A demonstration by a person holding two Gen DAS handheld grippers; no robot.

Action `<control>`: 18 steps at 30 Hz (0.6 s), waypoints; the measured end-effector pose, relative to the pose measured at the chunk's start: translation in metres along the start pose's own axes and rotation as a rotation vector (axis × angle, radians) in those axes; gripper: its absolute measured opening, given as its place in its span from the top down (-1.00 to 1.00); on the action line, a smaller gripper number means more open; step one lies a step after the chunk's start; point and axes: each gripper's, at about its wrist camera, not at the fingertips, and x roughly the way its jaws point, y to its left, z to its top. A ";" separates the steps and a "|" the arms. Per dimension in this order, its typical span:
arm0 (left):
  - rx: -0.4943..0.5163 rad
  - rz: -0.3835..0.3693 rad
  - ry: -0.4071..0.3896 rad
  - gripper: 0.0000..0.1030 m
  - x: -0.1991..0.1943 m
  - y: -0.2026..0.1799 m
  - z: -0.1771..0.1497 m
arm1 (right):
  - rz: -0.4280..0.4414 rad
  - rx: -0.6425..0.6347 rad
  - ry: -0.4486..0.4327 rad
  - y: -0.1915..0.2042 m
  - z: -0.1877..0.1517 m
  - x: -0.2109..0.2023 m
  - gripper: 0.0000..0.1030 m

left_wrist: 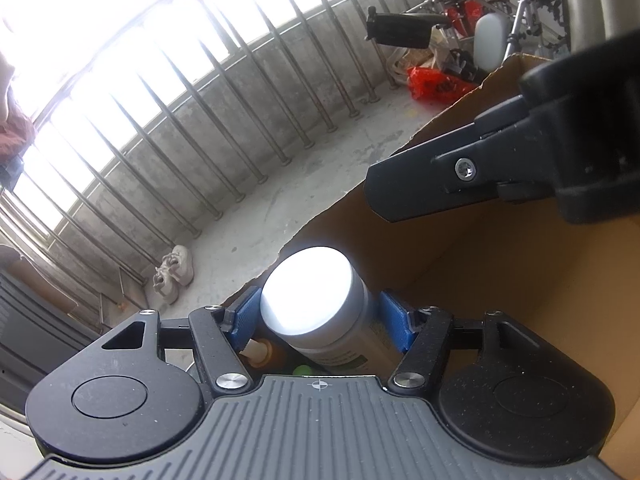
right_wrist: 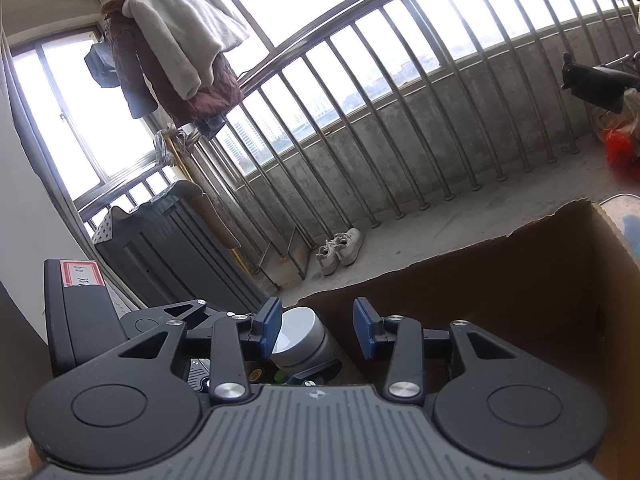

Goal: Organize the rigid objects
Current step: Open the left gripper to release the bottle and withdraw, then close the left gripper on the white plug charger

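Observation:
My left gripper (left_wrist: pixel 320 320) is shut on a white-capped plastic bottle (left_wrist: pixel 316 300), its blue pads against both sides, over the open cardboard box (left_wrist: pixel 500 264). The bottle points up and away from me. Beneath it, inside the box, a small brown bottle with a cream cap (left_wrist: pixel 260 354) and something green (left_wrist: pixel 303 370) show. My right gripper (right_wrist: pixel 316 326) is open and empty, above the same box (right_wrist: pixel 500 280). The held bottle (right_wrist: pixel 298 338) and the left gripper (right_wrist: pixel 316 372) show just below and between its pads. The right gripper's black body (left_wrist: pixel 500 168) crosses the upper right of the left wrist view.
The box stands on a concrete balcony floor. A metal railing (right_wrist: pixel 400 160) runs along the far side. White shoes (right_wrist: pixel 340 250) lie by it. A dark cabinet (right_wrist: pixel 172 248) stands at left, clothes (right_wrist: pixel 176 44) hang above, and a wheelchair with red bags (left_wrist: pixel 460 40) is at right.

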 end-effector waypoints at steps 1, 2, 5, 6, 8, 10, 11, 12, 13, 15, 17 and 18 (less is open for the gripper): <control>0.004 0.006 -0.001 -0.33 0.000 0.000 0.000 | 0.000 0.000 0.000 0.000 0.000 0.000 0.17; 0.010 0.016 -0.006 -0.35 -0.002 -0.001 -0.001 | 0.002 -0.001 0.000 0.000 0.000 0.000 0.17; 0.057 0.033 -0.031 -0.45 -0.014 -0.005 -0.002 | 0.013 -0.022 -0.002 0.003 -0.001 -0.001 0.16; 0.060 0.036 -0.037 -0.48 -0.019 -0.005 -0.002 | 0.017 -0.032 -0.002 0.005 -0.002 -0.001 0.16; 0.043 0.041 -0.053 -0.49 -0.035 -0.005 -0.003 | 0.028 -0.053 -0.012 0.008 -0.002 -0.003 0.16; -0.015 0.038 -0.087 -0.49 -0.059 0.000 -0.008 | 0.045 -0.051 -0.032 0.009 0.000 -0.009 0.16; -0.046 0.032 -0.107 -0.49 -0.071 0.003 -0.011 | 0.063 -0.031 -0.045 0.007 0.001 -0.015 0.16; -0.085 0.020 -0.140 -0.49 -0.087 0.006 -0.016 | 0.081 -0.008 -0.060 0.006 0.002 -0.022 0.16; -0.127 -0.012 -0.187 -0.51 -0.108 0.008 -0.025 | 0.089 0.004 -0.075 0.006 0.005 -0.033 0.16; -0.175 -0.072 -0.252 -0.53 -0.140 0.007 -0.042 | 0.102 -0.027 -0.094 0.011 0.009 -0.054 0.16; -0.213 -0.166 -0.296 -0.53 -0.167 0.001 -0.064 | 0.129 -0.076 -0.099 0.017 0.010 -0.083 0.15; -0.228 -0.196 -0.303 -0.53 -0.175 -0.005 -0.073 | 0.135 -0.096 -0.091 0.020 0.008 -0.097 0.13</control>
